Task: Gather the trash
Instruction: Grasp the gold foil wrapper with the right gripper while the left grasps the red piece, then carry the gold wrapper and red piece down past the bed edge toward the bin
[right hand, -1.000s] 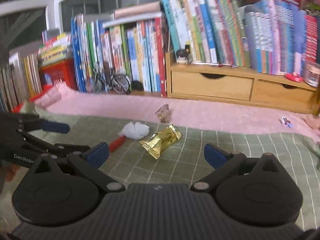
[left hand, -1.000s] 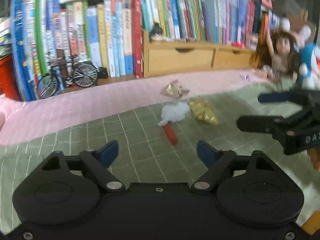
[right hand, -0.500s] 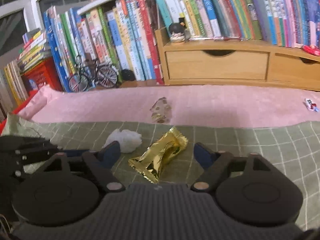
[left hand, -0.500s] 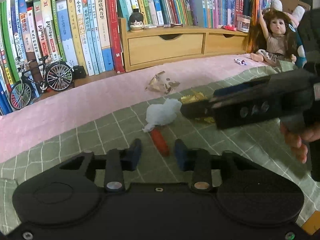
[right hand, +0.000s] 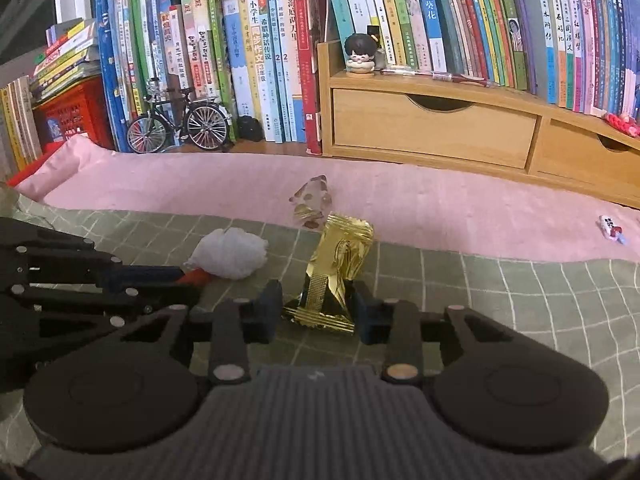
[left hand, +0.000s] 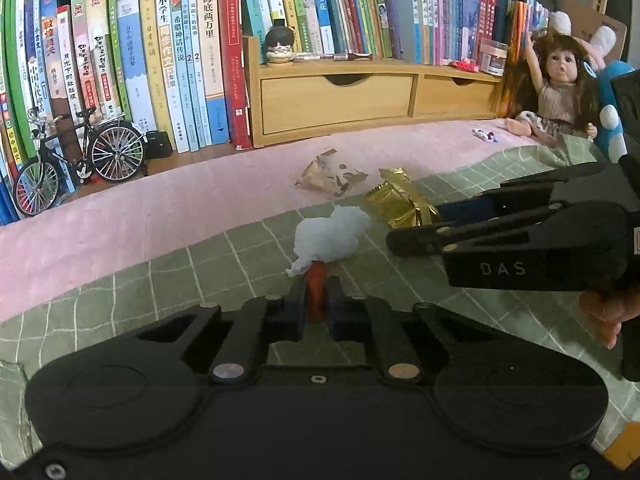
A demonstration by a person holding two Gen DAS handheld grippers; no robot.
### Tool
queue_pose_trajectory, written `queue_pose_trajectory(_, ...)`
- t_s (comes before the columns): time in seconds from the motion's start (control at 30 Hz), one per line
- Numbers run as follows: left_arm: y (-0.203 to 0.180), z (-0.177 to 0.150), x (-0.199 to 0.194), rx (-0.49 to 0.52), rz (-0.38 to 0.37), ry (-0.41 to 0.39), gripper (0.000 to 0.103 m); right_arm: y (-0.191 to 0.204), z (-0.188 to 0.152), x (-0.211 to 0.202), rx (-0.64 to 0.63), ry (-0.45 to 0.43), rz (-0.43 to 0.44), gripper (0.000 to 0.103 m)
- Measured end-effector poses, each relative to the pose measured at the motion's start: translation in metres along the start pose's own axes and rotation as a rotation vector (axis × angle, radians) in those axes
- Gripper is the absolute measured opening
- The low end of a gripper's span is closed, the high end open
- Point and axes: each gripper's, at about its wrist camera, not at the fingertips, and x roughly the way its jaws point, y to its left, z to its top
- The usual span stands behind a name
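Two grips are risked: the left gripper (left hand: 316, 304), clamped on the red stick (left hand: 317, 286), could shed the white wad (left hand: 330, 236), while the right gripper (right hand: 316, 314), closing around the gold wrapper (right hand: 338, 272), could crush and lose it.

Soft, even indoor light is falling across both views, moderately bright and slightly cool, with no single source showing. Shadows are lying faint and diffuse under the white wad (left hand: 328, 236) and the gold wrapper (right hand: 340, 268), whose foil is catching small glints. The black body of each hand-held gripper is reading as dark, nearly featureless mass along the bottom edge. Fisheye distortion is bending the bookshelf (right hand: 432, 128) and the rows of books (left hand: 192, 48) into curves, strongest toward the corners. Focus is holding sharp at the centre, with book spines legible; the doll (left hand: 560, 80) near the right edge is looking slightly softer.
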Motion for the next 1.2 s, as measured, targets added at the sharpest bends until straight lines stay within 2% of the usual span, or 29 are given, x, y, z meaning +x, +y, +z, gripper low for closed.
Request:
queue_pose_trajectory(0.37,0.001,-0.014,-0.033,-0.024,-0.021,-0.003,0.009,-0.003,-0.009,-0.031,0.032,-0.020,0.009,0.041)
queue_pose_trajectory(0.6,0.003,-0.029,-0.059,-0.053,-0.019,0.000,0.009,0.008,-0.028,-0.060,0.064,-0.032,0.029,0.041)
queue_pose_trajectory(1.2,-0.011,-0.081,-0.159,-0.114,-0.031,-0.046,0.009,0.050,-0.067,-0.132,0.097,-0.074,0.095,0.041)
